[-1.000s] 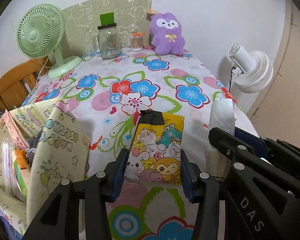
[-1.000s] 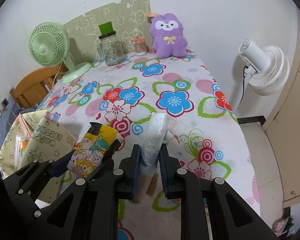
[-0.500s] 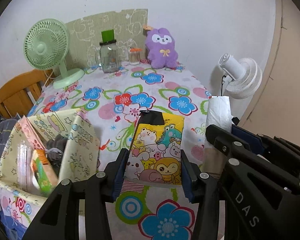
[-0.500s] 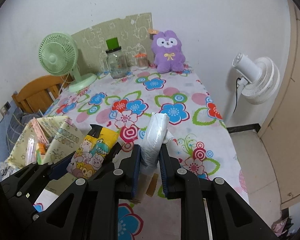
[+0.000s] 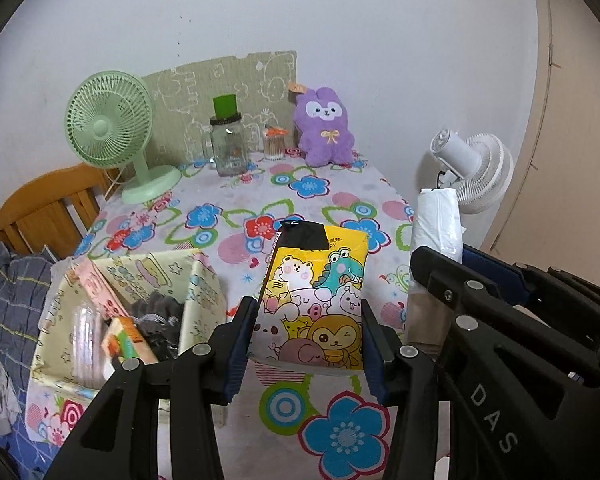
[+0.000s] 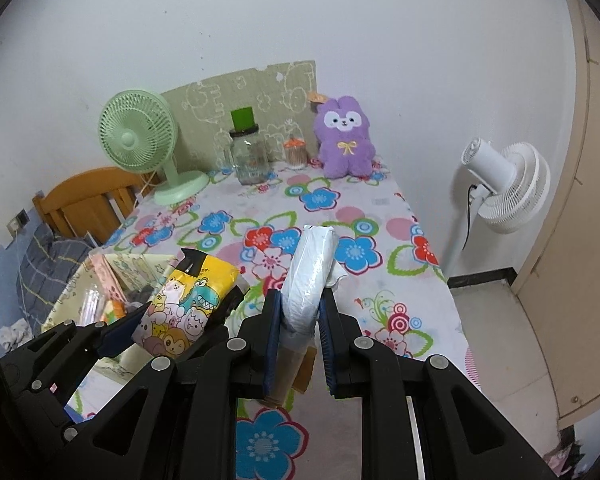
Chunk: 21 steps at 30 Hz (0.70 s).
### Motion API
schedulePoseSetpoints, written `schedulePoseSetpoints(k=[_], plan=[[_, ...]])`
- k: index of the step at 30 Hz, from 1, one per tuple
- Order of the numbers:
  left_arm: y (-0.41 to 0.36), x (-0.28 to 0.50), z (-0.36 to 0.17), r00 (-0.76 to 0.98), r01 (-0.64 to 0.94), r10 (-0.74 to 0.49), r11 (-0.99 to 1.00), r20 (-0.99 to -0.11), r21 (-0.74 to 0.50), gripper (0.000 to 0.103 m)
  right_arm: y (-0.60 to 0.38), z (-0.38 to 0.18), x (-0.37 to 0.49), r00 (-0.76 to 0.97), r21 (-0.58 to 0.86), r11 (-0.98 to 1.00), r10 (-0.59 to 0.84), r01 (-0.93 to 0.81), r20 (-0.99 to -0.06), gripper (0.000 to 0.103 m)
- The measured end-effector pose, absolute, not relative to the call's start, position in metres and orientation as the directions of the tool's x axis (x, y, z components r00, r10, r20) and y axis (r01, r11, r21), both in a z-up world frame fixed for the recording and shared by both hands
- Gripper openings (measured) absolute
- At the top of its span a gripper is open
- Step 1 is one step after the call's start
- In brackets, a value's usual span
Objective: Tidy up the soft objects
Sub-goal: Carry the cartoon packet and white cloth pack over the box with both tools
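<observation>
Left wrist view, table [image 5: 260,452]: covered with a flowered cloth, it lies below and ahead of both tongs.
Storage box [image 5: 204,292]: pale yellow with drawings, open on top, to the left of the left gripper and lower than it; a pink pack, a clear plastic pack, an orange-green carton and some dark cloth are inside.
Left gripper [image 5: 306,350]: its blue pads press on both sides of the yellow tissue pack [image 5: 316,304], which stands upright between them, above the table and not touching it.
Right gripper [image 6: 300,338]: clamped on the white tissue pack [image 6: 310,276], squeezing it narrow; the pack sticks out forward and upward, clear of the table.
The two packs: side by side, yellow one left of the white one, not touching.
Green fan [image 5: 108,128]: far ahead and to the left.
Glass jar [image 5: 229,148]: far ahead, green piece on its lid.
Purple plush [image 5: 324,128]: far ahead, against the wall.
</observation>
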<state>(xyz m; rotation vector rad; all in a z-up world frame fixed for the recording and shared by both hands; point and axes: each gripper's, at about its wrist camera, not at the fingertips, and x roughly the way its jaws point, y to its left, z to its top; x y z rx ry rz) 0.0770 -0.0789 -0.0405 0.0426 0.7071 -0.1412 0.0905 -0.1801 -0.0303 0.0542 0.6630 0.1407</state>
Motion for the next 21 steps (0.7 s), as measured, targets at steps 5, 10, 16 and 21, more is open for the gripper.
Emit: schedulePoseSetpoints(k=[5, 10, 16, 21], plan=[[-0.068, 0.071, -0.030, 0.769, 0.142, -0.115, 0.990, -0.629, -0.008, 0.050, -0.170, -0.021, 0.086, 0.785, 0.099, 0.988, 0.156, -0.121, -0.599, 0.022], [-0.055, 0.070, -0.024, 0.778, 0.136, -0.113, 0.991, -0.618, -0.010, 0.050, -0.157, -0.014, 0.083, 0.790, 0.101, 0.985, 0.171, -0.138, -0.588, 0.022], [-0.037, 0.071, -0.020, 0.787, 0.117, -0.094, 0.993, -0.610, -0.001, 0.050, -0.139, -0.010, 0.085, 0.790, 0.097, 0.982, 0.187, -0.161, -0.584, 0.022], [-0.021, 0.074, -0.021, 0.791, 0.096, -0.073, 0.995, -0.607, 0.005, 0.050, -0.121, -0.011, 0.091, 0.781, 0.105, 0.976, 0.216, -0.191, -0.586, 0.022]])
